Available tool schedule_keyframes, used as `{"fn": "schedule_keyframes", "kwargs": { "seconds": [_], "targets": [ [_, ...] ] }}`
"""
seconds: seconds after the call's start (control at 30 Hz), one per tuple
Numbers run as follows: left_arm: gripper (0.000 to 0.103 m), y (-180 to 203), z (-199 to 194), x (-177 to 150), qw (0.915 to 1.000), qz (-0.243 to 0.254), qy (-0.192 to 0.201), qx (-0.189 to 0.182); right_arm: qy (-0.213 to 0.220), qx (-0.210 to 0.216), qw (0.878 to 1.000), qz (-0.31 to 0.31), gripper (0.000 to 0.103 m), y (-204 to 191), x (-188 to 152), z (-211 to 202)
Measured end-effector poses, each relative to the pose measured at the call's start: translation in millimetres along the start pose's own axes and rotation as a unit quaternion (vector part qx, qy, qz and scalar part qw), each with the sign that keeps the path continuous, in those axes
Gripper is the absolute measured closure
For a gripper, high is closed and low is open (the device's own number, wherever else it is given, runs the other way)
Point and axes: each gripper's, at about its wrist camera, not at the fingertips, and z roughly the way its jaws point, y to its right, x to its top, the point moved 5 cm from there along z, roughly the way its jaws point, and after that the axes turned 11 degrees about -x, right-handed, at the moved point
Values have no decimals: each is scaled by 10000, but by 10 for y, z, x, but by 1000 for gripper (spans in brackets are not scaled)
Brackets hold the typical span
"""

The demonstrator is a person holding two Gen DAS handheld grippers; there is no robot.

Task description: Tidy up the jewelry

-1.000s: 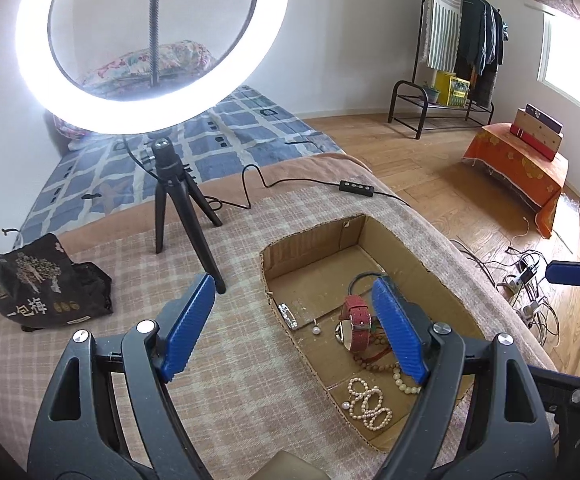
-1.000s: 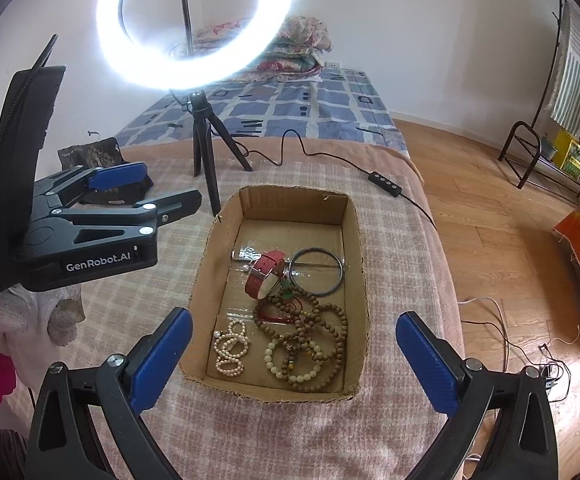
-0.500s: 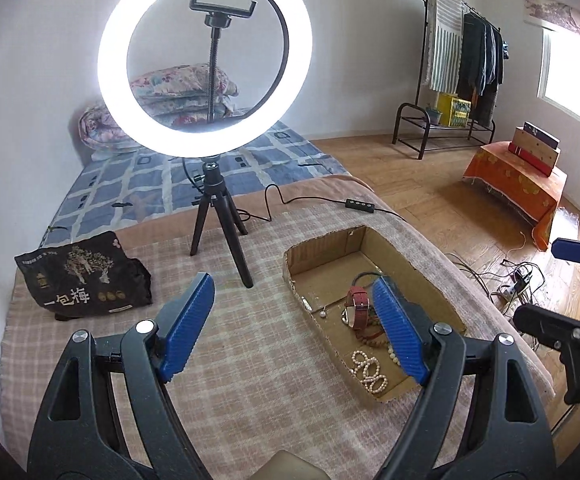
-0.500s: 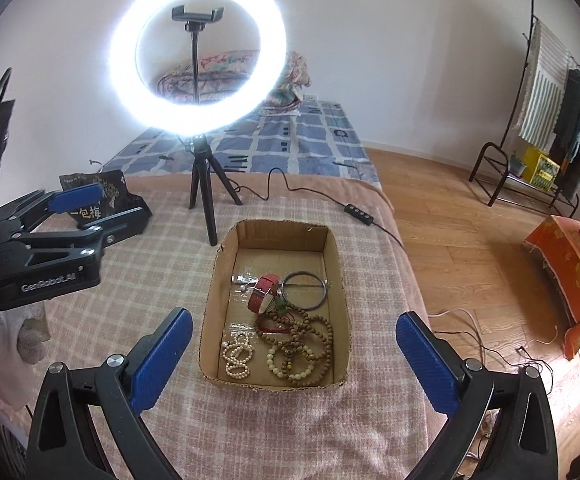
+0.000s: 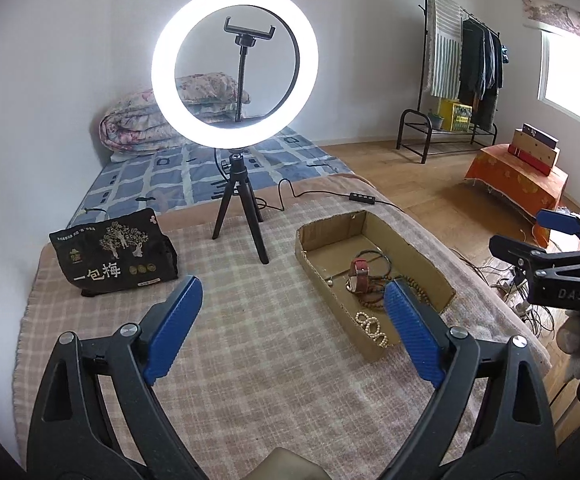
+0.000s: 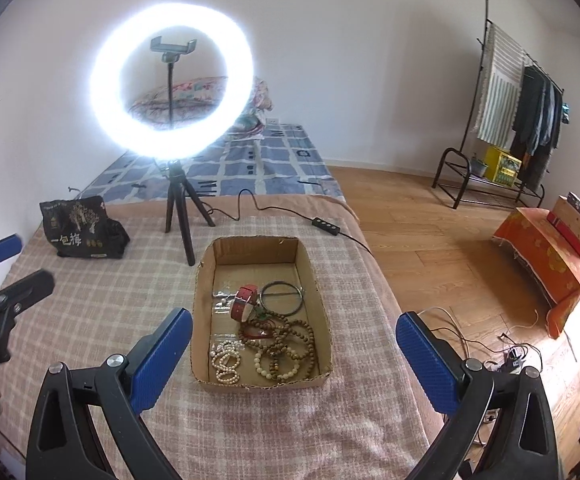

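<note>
A shallow cardboard box point(image 6: 258, 250) lies on the checked blanket. In it are a red watch point(image 6: 244, 302), a dark bangle point(image 6: 281, 296), several wooden bead bracelets point(image 6: 286, 344) and a pearl bracelet point(image 6: 226, 362). My right gripper point(image 6: 294, 316) hangs open above the box's near end, with nothing between its pads. My left gripper point(image 5: 292, 284) is to the left of the box point(image 5: 410, 240), above the blanket; its jaws are opening and hold nothing. The watch point(image 5: 360, 274) and the pearls point(image 5: 372, 326) show beside its right pad. Each gripper appears at the edge of the other's view.
A lit ring light point(image 5: 234, 68) on a black tripod stands behind the box, and its cable with a remote point(image 6: 324, 224) trails off the far edge. A black printed bag point(image 5: 114, 252) sits at the back left. The blanket's right edge drops to a wooden floor.
Both grippers have drawn back and risen from the box, which now looks smaller and farther. The left gripper's jaws stand a little wider. The jewelry lies as before.
</note>
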Motion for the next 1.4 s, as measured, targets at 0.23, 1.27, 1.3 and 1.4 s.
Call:
{"fn": "schedule_keyframes", "kwargs": {
  "seconds": [0.23, 1.27, 1.3, 1.4],
  "targets": [
    [7, 174, -97, -207, 9998, 184, -65, -44, -37, -80, 9998, 183, 0, 35, -200, 110],
    [1, 480, -270, -265, 9983, 545, 118, -157, -110, -107, 9993, 348, 0, -15, -309, 226],
    [1, 481, -270, -261, 9983, 553, 118, -152, -109, -107, 9993, 344, 0, -14, -308, 226],
    [1, 479, -268, -266, 9984, 542, 104, -148, -112, -106, 9993, 340, 0, -15, -307, 225]
  ]
}}
